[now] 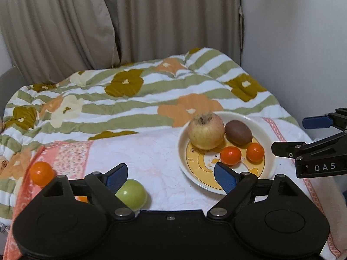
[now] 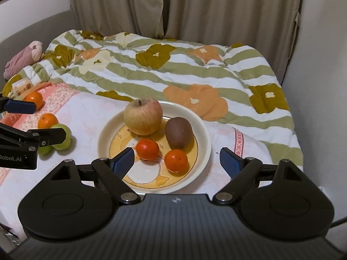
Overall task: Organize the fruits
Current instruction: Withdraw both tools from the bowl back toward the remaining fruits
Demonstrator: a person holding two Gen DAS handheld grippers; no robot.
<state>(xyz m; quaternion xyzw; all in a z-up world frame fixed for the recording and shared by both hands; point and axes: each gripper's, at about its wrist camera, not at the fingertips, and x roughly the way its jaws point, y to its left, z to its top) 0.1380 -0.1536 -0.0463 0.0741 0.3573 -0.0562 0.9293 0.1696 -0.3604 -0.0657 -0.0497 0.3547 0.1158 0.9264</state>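
Observation:
A cream plate (image 1: 269,164) (image 2: 203,134) on the pink towel holds an apple (image 1: 206,133) (image 2: 143,117), a brown kiwi (image 1: 238,132) (image 2: 179,132) and two tangerines (image 1: 231,156) (image 2: 147,149). Left of the plate lie a green fruit (image 1: 132,194) (image 2: 65,138) and two more tangerines (image 1: 41,173) (image 2: 46,120). My left gripper (image 1: 171,177) is open and empty, its left finger above the green fruit. My right gripper (image 2: 176,160) is open and empty over the plate's near edge.
A pink and white towel (image 1: 134,151) covers the near part of a striped floral quilt (image 1: 130,99). Beige curtains (image 1: 151,21) and a white wall (image 1: 292,32) stand behind. A pink soft toy (image 2: 23,58) and a small box (image 2: 21,86) lie at far left.

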